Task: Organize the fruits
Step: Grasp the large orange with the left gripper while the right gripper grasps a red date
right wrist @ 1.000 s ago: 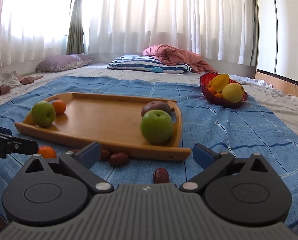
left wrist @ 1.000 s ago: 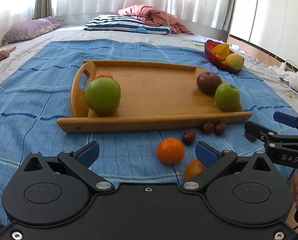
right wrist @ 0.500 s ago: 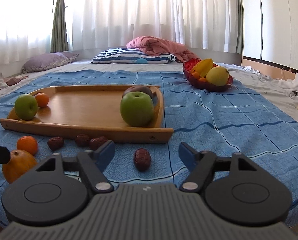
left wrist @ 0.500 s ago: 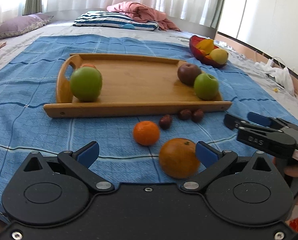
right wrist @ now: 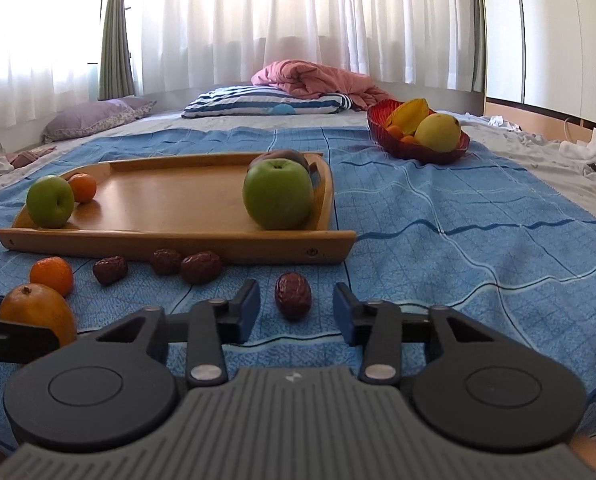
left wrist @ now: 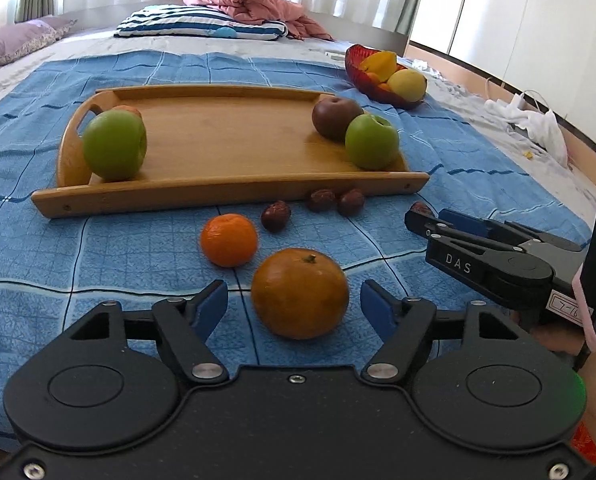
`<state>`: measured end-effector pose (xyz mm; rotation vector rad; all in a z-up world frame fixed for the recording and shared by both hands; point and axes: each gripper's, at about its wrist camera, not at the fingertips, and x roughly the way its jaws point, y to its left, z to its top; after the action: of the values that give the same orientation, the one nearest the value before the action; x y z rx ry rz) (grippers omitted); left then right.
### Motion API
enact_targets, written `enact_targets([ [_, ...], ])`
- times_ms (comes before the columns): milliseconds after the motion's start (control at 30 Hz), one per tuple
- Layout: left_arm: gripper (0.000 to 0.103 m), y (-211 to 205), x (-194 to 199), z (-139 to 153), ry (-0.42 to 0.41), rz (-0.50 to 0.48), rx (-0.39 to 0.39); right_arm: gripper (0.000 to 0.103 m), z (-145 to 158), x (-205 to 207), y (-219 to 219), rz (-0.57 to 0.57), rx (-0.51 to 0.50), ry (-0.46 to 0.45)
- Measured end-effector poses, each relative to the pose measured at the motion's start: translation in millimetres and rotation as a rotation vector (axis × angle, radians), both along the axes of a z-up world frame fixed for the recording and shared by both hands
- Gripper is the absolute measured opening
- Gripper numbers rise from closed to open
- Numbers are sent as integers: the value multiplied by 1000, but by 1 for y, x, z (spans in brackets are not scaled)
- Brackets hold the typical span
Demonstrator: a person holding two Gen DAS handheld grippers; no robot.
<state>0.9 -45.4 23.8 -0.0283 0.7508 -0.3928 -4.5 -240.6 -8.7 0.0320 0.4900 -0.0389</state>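
Left wrist view shows the left claw (left wrist: 294, 306) with its jaws closing around a large orange (left wrist: 300, 293) that lies on the blue blanket (left wrist: 98, 248) of the bed; the blue pads stand just off its skin on both sides, so it is bracketed, not yet gripped. A small mandarin (left wrist: 229, 240) sits just beyond it, and three dried dates (left wrist: 276, 216) lie along the near edge of the wooden tray (left wrist: 226, 196).

In the right wrist view, the right claw (right wrist: 296, 312) is likewise closing on a single date (right wrist: 293, 295), which lies between its pads with gaps on each side; nothing is held yet.

On the tray are two green apples (left wrist: 115, 145), a dark red apple (left wrist: 335, 117) and a small orange fruit at the far left corner. A red bowl (right wrist: 418, 148) of yellow and orange fruit stands farther off to the right.

The step in hand looks like a double pickup of loose fruit from the blanket. Next, each claw needs to finish closing until the pads bear firmly, gently on the soft date, and then lift clear. Tray or bowl as the destination cannot be told.
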Motion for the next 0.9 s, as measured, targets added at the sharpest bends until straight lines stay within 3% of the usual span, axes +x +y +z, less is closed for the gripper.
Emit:
enact_targets([
  [267,71,-11,5,-6,-2,23,29,42,-2,5,3,-8,-6,0],
  [467,51,-10,8,-6,-5,28,21,39,-2,8,6,-11,-18,-2],
  [667,51,-13,8,-3,-11,27,40,25,-3,11,7,-22,-35,1],
  [900,51,-8,10,3,-23,46,41,25,1,11,8,-24,-32,-13],
])
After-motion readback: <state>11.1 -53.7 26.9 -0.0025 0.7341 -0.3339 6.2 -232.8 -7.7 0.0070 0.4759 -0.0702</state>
